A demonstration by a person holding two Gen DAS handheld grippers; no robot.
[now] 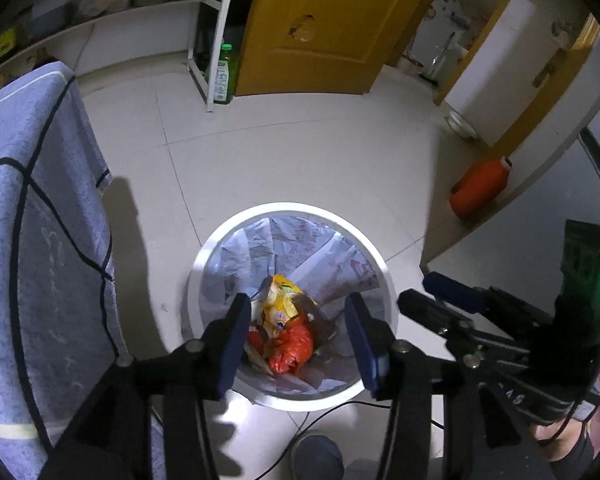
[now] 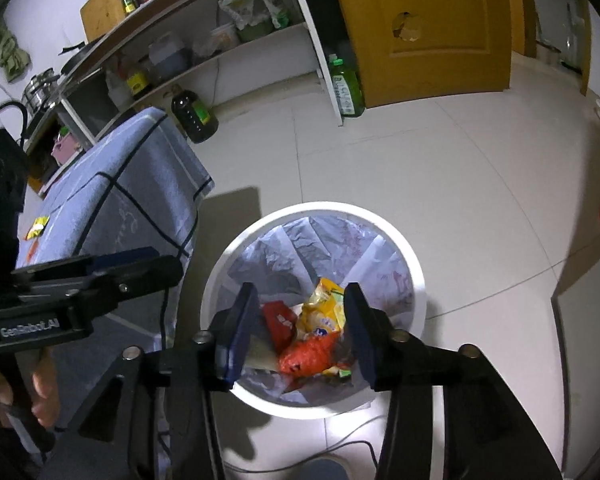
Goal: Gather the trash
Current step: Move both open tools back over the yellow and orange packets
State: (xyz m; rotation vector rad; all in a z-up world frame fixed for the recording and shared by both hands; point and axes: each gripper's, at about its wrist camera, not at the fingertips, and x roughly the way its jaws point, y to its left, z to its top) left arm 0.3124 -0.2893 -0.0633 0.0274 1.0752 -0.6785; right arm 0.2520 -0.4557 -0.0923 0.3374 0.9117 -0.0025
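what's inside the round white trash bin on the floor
The round white trash bin holds a crumpled pale plastic liner, a yellow snack wrapper, a red packet and an orange-red plastic bag. Anything beneath that pile is hidden.

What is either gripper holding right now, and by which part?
Nothing. The left gripper and right gripper both hang open and empty above the trash bin; the wrappers lie loose inside it.

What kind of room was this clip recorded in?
Most likely a home kitchen: open white shelving holds bottles and food packets, a steel pot sits on the counter, a dark oil bottle stands on the tiled floor, and a white lined trash bin holds wrappers.
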